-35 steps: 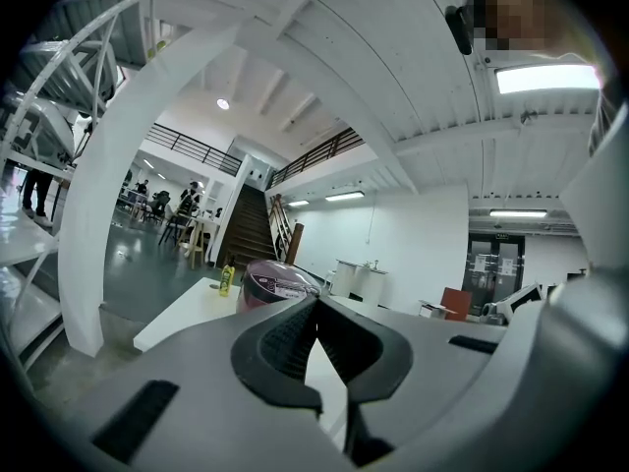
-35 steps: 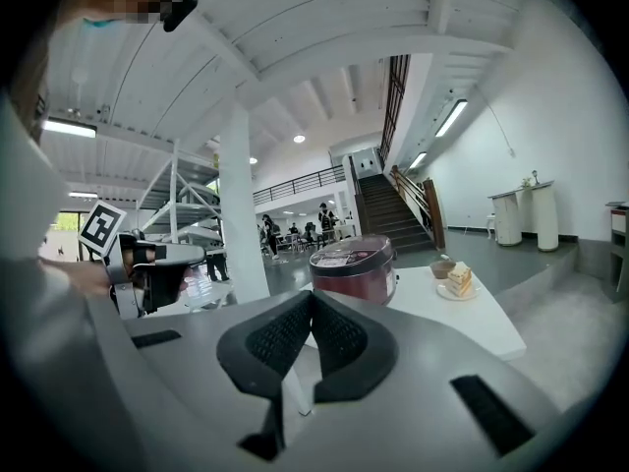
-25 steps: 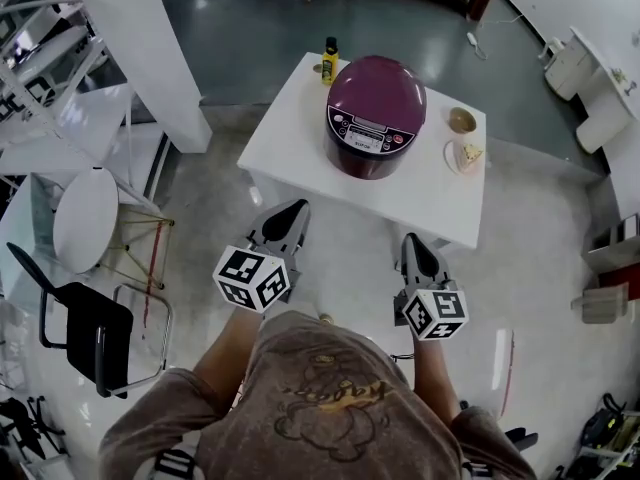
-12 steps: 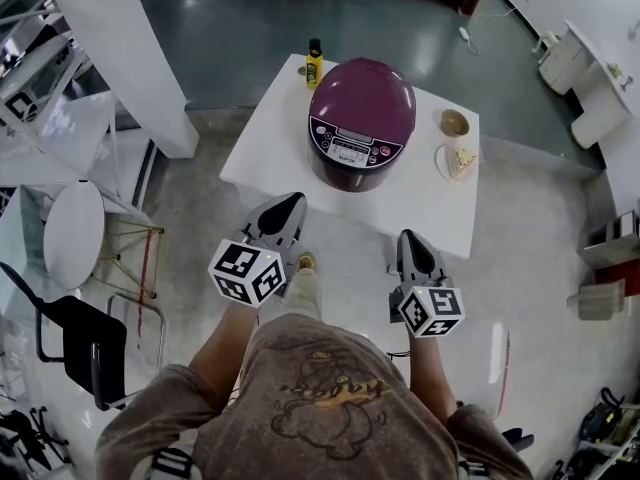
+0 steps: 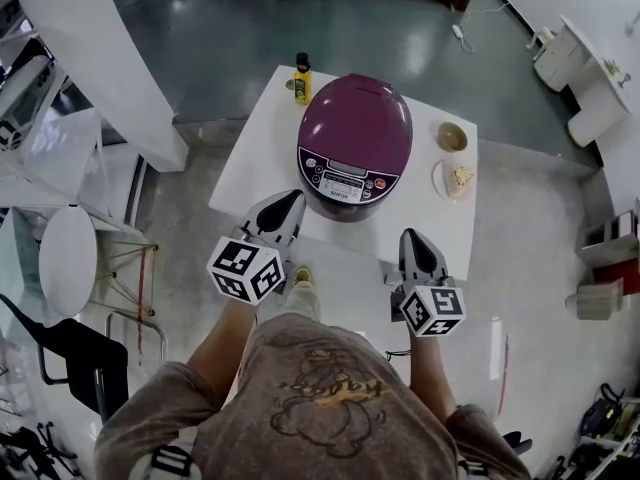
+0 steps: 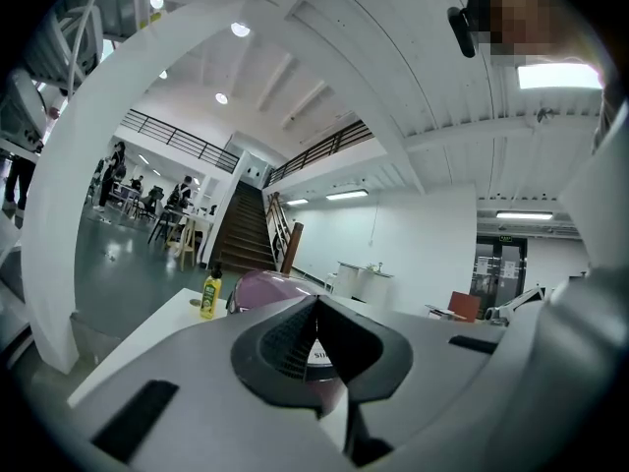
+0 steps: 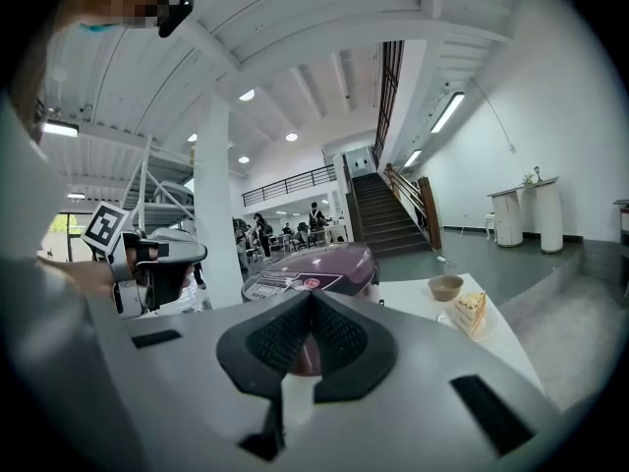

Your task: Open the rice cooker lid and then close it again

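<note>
Ahead, closed rice cooker (image 5: 355, 143), beyond left gripper (image 5: 289, 202) and right gripper (image 5: 412, 238), fingers (image 7: 280, 337) together, empty.

It was a big, bright indoor hall, like a work building. It had a wide staircase (image 7: 388, 214), an upstairs walkway with a railing (image 6: 177, 138), a thick white pillar (image 7: 216, 195), a shiny floor (image 5: 400, 28) and people at far tables (image 6: 147, 200).
</note>
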`<state>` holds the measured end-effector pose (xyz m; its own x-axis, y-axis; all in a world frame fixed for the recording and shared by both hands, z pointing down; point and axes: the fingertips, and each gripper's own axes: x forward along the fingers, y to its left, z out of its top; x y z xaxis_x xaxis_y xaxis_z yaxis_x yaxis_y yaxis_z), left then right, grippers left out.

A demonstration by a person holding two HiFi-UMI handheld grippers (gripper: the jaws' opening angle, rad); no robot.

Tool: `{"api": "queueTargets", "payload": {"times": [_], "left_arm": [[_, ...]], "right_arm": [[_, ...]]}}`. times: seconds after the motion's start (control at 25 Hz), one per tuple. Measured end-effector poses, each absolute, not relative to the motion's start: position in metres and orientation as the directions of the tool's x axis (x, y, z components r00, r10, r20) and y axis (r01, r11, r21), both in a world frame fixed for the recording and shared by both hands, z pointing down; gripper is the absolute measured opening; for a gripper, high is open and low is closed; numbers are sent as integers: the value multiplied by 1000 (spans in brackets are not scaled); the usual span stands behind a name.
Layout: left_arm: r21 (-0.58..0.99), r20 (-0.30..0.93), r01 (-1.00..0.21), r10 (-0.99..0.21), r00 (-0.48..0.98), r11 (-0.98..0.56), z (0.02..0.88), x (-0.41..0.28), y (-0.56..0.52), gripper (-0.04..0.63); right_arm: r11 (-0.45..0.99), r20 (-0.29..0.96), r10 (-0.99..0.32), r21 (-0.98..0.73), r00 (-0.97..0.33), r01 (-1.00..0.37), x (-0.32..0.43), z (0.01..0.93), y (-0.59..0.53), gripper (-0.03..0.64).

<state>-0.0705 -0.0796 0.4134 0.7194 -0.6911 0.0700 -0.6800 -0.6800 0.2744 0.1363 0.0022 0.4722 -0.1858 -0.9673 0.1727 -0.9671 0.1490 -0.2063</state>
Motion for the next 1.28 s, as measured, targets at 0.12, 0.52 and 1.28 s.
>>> {"api": "queueTargets", "payload": {"times": [0.12,0.52,1.28], "left_arm": [[274,65,-668,-680,730,-692,409,-65,-104,21],[269,72,-621,-628,775,-736,402,-45,-177,21],[274,91,-559,-557,825,-783,402,-17,-227,21]], "right_arm": [[138,171,-970,-202,-173,-970,141,467,-20,0],[77,157,-982,-187,-107,-979,157,452,-85,0],[53,143,-987,-181,-80,-982,176,445,-138,0]]}}
